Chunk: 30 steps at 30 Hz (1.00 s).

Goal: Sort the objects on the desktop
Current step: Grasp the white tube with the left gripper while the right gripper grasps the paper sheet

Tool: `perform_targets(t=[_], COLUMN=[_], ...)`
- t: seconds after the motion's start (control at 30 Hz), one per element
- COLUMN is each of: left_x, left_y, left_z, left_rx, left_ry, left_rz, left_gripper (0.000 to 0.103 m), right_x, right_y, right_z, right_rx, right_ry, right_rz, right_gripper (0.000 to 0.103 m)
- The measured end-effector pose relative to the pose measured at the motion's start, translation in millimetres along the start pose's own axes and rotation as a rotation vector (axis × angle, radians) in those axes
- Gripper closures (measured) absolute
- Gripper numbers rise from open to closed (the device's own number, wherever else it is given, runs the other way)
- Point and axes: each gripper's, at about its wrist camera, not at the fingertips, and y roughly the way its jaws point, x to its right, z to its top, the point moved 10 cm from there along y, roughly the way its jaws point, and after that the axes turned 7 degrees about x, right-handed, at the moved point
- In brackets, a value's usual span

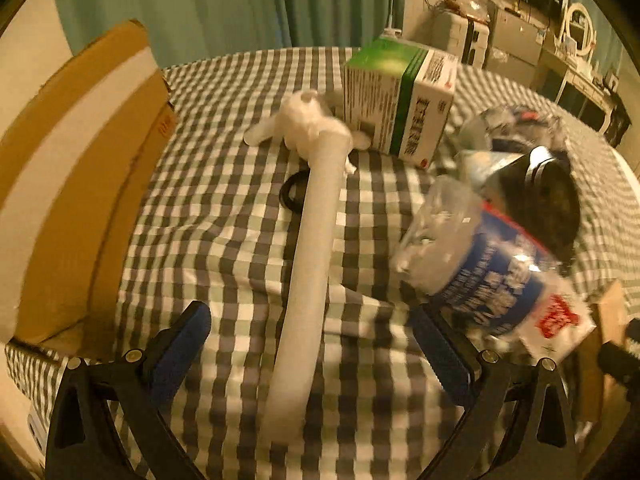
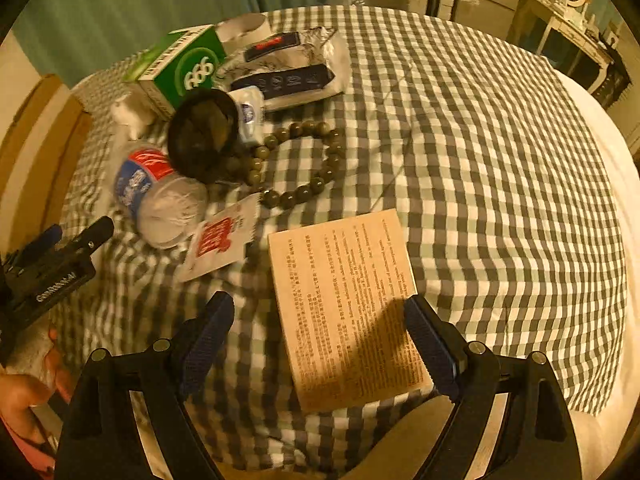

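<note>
On the checked tablecloth (image 2: 480,128) the clutter sits in one unsorted cluster, so sorting appears to be at the approach stage. The right gripper (image 2: 320,344) hangs spread and empty over the printed card (image 2: 348,308), the left gripper (image 1: 312,348) likewise released astride the white tube (image 1: 308,264); next, judge one target and lower squarely. The green box (image 2: 180,68) reads "666"; the card's print is illegible.
</note>
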Motion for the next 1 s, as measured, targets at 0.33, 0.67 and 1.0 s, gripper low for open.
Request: perform_targets(t=[0.33,0.67,1.0], left_x=[-5.6,-6.6,-6.7], left_y=[22.2,-4.5,-49.5], left_z=[-6.1,4.7,20.8], left_rx=[-0.041,0.042,0.197], left_ry=[-0.036,-0.069,-0.144], left_rz=[-0.043,-0.158,-0.244], left_gripper=[0.015,0.091,0.092], right_x=[21.3,16.2,43.7], right_y=[46.0,40.4,-15.8], right_z=[-5.8,-5.6,-6.2], right_rx=[-0.142,-0.12,-0.014], right_ry=[0.08,0.084,0.12], right_rz=[-0.019,0.048,0.104], right_gripper=[0.014,0.023,0.023])
